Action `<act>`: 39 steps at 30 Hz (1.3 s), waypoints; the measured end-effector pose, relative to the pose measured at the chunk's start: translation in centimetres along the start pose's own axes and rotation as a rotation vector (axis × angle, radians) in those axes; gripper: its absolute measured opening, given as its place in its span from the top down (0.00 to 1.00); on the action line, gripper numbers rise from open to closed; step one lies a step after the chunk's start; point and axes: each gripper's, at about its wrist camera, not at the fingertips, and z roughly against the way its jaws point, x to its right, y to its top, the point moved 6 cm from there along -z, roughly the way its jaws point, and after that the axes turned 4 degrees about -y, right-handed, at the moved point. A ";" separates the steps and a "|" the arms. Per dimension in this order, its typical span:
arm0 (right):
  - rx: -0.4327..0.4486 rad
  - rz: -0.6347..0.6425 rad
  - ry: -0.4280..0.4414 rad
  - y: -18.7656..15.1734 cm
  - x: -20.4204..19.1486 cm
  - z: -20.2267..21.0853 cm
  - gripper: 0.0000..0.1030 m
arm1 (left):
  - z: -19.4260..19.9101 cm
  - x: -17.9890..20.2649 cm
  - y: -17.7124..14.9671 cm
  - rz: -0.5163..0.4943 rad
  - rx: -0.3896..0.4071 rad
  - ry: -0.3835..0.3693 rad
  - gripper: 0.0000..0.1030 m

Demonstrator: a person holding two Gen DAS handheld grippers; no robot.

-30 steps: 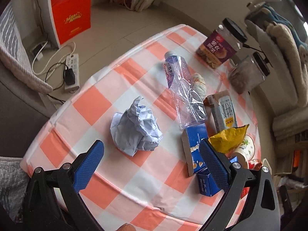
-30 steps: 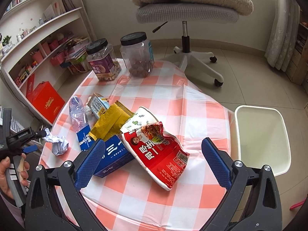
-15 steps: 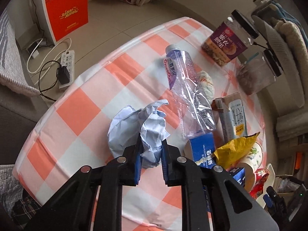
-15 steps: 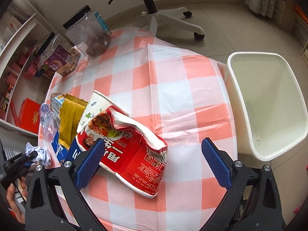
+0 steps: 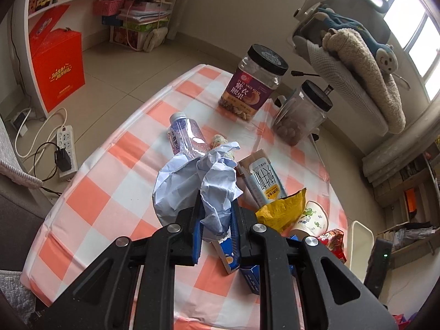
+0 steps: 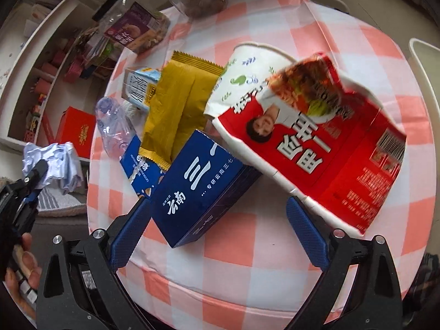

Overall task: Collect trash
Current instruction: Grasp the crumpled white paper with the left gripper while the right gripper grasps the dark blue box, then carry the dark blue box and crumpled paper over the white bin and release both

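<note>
**Crumpled paper pinched over the checked table**

A round table [image 5: 115, 192] covered with an orange-and-white checked cloth is seen in a room with shelving, a red gift box [image 5: 59, 68] on the floor and a power strip [image 5: 66, 148] beside it. The far part of the room is bent by the lens, and the shelf contents cannot be made out.

The crumpled paper ball [image 5: 198, 181] is pinched between the pressed-together fingers of the left gripper [image 5: 216, 220] and is held clear of the cloth. Part of the plastic bottle [image 5: 187, 137] is hidden behind it, and only a sliver of a small blue packet [image 5: 228, 253] is seen below the fingers. In the right wrist view the same ball [image 6: 52, 159] is seen at the left edge, off the side of the table, with a hand [image 6: 22, 269] cut off by the frame.

The right gripper [image 6: 217, 228] is held with its fingers spread wide; nothing is pressed by the pads. A dark blue box [image 6: 203, 187] lies between them on the cloth, and the red noodle cup [image 6: 324, 143] is just beyond the right finger, blurred along its upper rim. A yellow wrapper [image 6: 178, 110], a paper cup [image 6: 242, 79] and a milk carton [image 6: 140, 88] are overlapped in the heap. Two jars [image 5: 253, 82] are cut off at the top of the right view. Only an edge of the white bin [image 6: 425, 63] is shown.
</note>
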 end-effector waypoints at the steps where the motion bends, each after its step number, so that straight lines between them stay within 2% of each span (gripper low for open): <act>1: -0.009 -0.052 -0.010 -0.3 -0.3 -0.8 0.09 | 0.2 -0.1 0.2 -0.006 0.006 0.005 0.83; 4: -0.026 -0.224 -0.005 -0.8 -0.8 -3.2 0.06 | 0.7 -0.8 0.5 -0.002 0.016 0.014 0.83; 5: 0.003 -0.250 -0.034 -0.8 -1.1 -3.4 0.06 | 0.9 -1.1 0.6 0.008 0.016 0.010 0.83; 7: 0.065 -0.231 -0.064 -0.4 -2.4 -3.3 0.07 | 1.2 -1.7 0.8 0.027 0.013 -0.004 0.83; 11: 0.048 -0.158 -0.123 0.0 -3.3 -4.4 0.08 | 1.6 -2.2 1.1 0.023 0.020 -0.002 0.83; 13: 0.073 -0.095 -0.156 0.0 -3.5 -4.2 0.20 | 1.7 -2.2 1.1 0.013 0.023 0.000 0.83; 14: 0.081 -0.062 -0.172 -0.1 -3.4 -4.1 0.23 | 1.8 -2.1 1.1 0.008 0.022 -0.005 0.83; 15: 0.090 -0.035 -0.169 -0.2 -3.4 -3.9 0.30 | 1.8 -2.1 1.0 0.002 0.021 -0.011 0.83; 17: 0.089 0.008 -0.147 -0.5 -3.3 -3.3 0.37 | 1.9 -1.7 1.0 -0.011 0.027 -0.020 0.83; 19: 0.094 0.060 -0.134 -0.7 -3.6 -2.6 0.44 | 2.0 -1.1 0.9 -0.035 0.035 -0.023 0.83; 22: 0.149 0.144 -0.129 -0.9 -4.2 -0.5 0.46 | 2.2 -0.1 0.6 -0.071 0.051 -0.020 0.83; 29: 0.295 0.251 -0.110 0.8 -4.7 4.9 0.47 | 2.2 2.4 0.1 -0.125 0.074 -0.045 0.83; 34: 0.440 0.317 -0.152 2.9 -3.8 9.3 0.47 | 2.2 4.7 -0.3 -0.164 0.103 -0.065 0.83; 39: 0.534 0.327 -0.179 5.0 -2.0 12.6 0.47 | 1.6 7.1 -0.9 -0.202 0.114 -0.089 0.83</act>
